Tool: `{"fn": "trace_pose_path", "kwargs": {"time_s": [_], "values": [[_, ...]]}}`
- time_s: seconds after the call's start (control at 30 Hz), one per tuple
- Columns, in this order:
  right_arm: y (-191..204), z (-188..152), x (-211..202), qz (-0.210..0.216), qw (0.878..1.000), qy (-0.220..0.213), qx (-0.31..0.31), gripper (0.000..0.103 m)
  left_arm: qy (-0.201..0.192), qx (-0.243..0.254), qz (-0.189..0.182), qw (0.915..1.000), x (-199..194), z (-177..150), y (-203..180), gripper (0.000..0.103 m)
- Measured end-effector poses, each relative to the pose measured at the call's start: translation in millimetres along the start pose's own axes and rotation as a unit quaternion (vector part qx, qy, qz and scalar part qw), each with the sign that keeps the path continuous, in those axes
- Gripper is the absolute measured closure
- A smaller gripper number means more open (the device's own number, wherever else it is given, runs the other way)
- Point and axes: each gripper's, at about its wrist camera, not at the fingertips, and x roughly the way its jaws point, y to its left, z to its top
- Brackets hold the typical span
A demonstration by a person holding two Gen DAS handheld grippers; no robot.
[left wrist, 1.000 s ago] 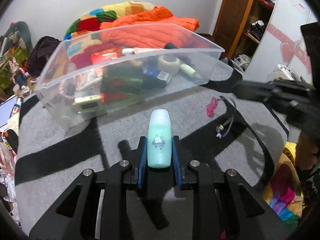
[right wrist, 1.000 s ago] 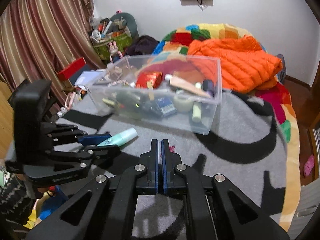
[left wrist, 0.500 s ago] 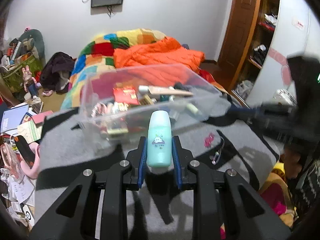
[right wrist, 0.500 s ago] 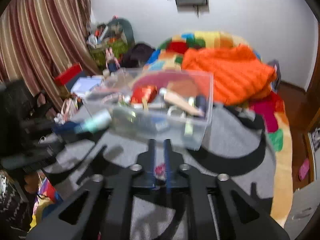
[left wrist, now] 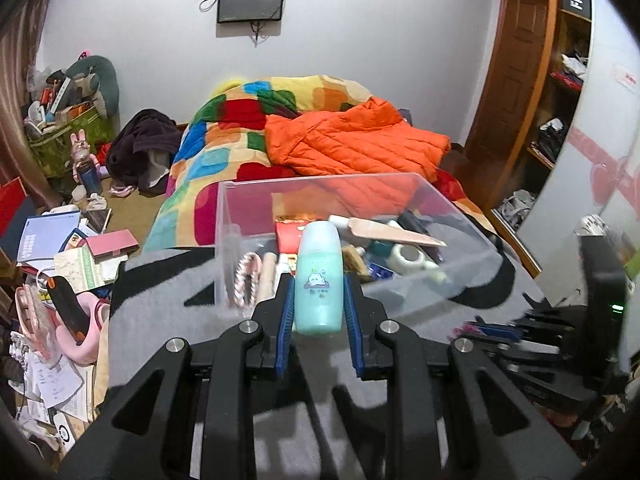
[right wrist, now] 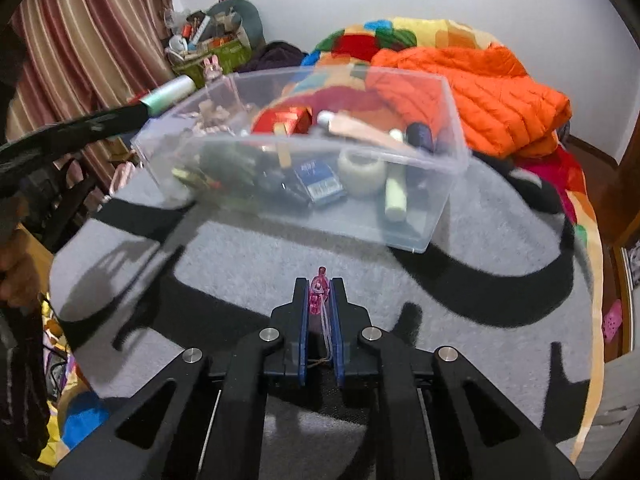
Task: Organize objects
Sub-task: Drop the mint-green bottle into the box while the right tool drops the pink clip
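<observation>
Both claws loaded, heading for the bin.

Clear rectangular plastic storage bin (right wrist: pixel 436 216) sits on the grey-and-black blanket (right wrist: pixel 280 264), already part-filled. My left gripper (left wrist: pixel 319 308) clamps the mint-green rounded bottle (left wrist: pixel 319 280), raised toward the bin's rim for dropping in. My right gripper (right wrist: pixel 319 312) is closing on a small pink translucent charm with cord (right wrist: pixel 319 296), low over the blanket.
</observation>
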Motion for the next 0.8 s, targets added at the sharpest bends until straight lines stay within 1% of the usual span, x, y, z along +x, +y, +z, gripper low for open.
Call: {"fn": "trace_pose_path", "kwargs": {"time_s": [0.17, 0.3, 0.4, 0.53, 0.67, 0.8], "values": [[3.6, 15.9, -25.3, 0.01, 0.999, -0.036, 0.002, 0.094, 0.019, -0.018, -0.004, 0.9996, 20.2, 8.9, 11.8, 0.079], [4.8, 40.4, -45.1, 0.017, 0.997, -0.073, 0.006, 0.094, 0.028, -0.022, -0.006, 0.9993, 29.1, 10.9, 13.8, 0.079], [8.5, 61.9, -56.2, 0.012, 0.995, -0.097, 0.0, 0.094, 0.034, -0.022, -0.007, 0.9992, 33.4, 12.8, 12.9, 0.079], [15.0, 89.4, -62.3, -0.002, 0.992, -0.122, -0.013, 0.094, 0.042, -0.019, -0.019, 0.9987, 38.8, 16.2, 12.0, 0.079], [17.9, 114.0, -55.0, -0.017, 0.991, -0.131, -0.014, 0.094, 0.037, -0.016, -0.023, 0.9989, 36.1, 16.9, 9.1, 0.079], [17.1, 127.8, -31.4, -0.024, 0.993, -0.117, -0.006, 0.094, 0.031, -0.01, -0.02, 0.9993, 31.3, 14.9, 6.3, 0.079]]}}
